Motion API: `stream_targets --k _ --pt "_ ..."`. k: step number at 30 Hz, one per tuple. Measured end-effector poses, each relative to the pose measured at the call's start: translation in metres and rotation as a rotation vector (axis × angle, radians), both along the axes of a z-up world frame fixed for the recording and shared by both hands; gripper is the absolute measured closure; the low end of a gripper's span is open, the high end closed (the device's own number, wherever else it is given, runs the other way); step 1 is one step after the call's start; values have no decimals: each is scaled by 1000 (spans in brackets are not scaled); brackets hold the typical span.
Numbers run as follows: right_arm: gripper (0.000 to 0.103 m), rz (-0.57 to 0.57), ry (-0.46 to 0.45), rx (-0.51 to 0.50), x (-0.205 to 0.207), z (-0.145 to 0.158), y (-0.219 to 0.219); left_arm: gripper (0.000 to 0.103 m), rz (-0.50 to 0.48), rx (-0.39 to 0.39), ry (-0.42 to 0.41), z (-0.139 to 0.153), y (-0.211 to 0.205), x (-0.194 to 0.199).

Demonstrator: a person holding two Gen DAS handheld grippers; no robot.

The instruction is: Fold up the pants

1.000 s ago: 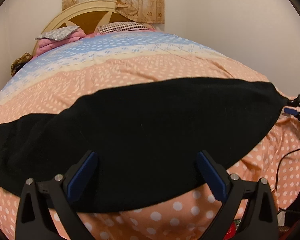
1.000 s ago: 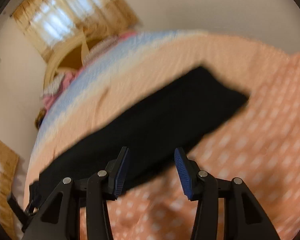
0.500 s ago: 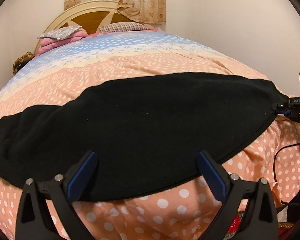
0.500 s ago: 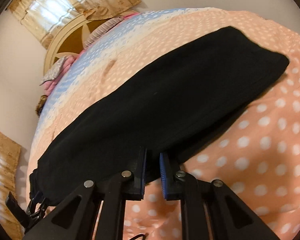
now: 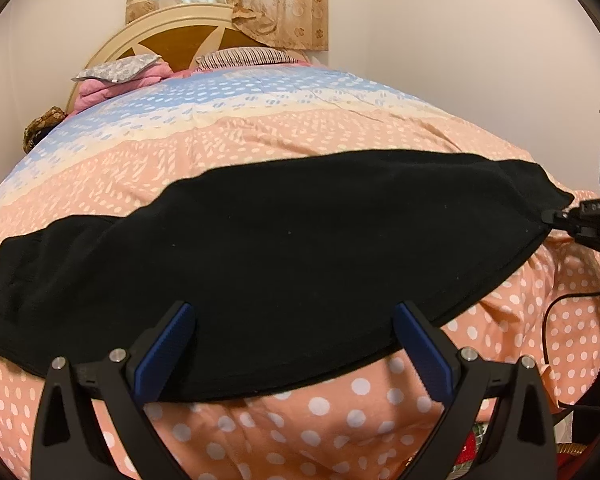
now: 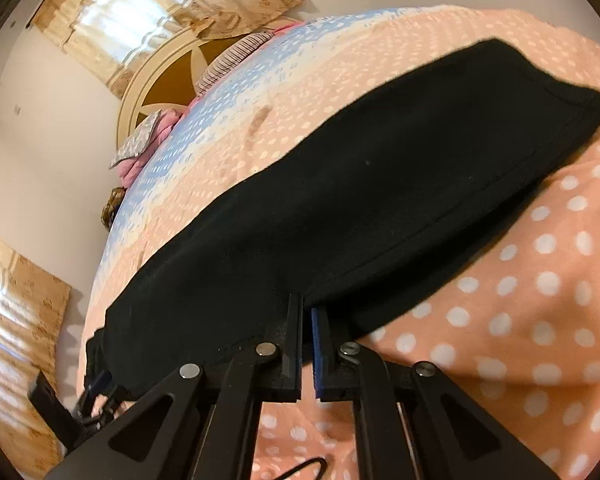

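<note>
In the left wrist view, the black pants (image 5: 284, 264) lie flat across the middle of the frame on the bed's polka-dot quilt (image 5: 340, 412), a long dark band running from lower left to right centre, with a thin seam along the near hem. The fabric is so dark that the legs and waist are hard to tell apart. The left gripper (image 5: 294, 344) sits at the bottom centre, its blue-padded fingers (image 5: 166, 350) spread wide over the near edge of the pants with nothing between them. At the right edge of the frame, the right gripper (image 5: 560, 216) meets the pants' far-right corner; it is cut off there, and its grip is too small to judge from this side.

In the right wrist view, the pants (image 6: 360, 200) stretch from lower left to upper right over the quilt (image 6: 520, 320), with a stitched hem along the near edge and a squared end at upper right. The right gripper (image 6: 306, 328) at bottom centre has its fingers (image 6: 318, 344) pressed almost together, pinching the near corner of the pants. The left gripper shows only as a blurred dark shape in the lower left.
</note>
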State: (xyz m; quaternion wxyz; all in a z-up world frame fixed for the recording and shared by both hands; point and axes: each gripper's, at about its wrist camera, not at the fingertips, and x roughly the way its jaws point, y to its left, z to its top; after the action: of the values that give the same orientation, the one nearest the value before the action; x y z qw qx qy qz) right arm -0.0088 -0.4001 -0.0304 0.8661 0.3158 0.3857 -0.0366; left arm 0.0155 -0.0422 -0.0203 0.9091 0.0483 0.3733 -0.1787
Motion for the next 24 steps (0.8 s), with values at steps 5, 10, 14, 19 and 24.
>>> stream_targets --k 5,10,14,19,24 --pt "100 -17 66 -70 -7 -2 -5 1 4 4 -21 5 5 0" --pt "98 -23 60 -52 -4 -4 -7 1 20 39 -47 7 15 -2" --pt "96 -190 76 -78 -26 15 -24 2 50 51 -69 10 27 3" --pt "96 -122 -80 -240 -18 59 7 1 45 31 -98 14 16 17" --pt "96 235 -147 -257 59 68 104 2 2 36 -39 -10 -2 18"
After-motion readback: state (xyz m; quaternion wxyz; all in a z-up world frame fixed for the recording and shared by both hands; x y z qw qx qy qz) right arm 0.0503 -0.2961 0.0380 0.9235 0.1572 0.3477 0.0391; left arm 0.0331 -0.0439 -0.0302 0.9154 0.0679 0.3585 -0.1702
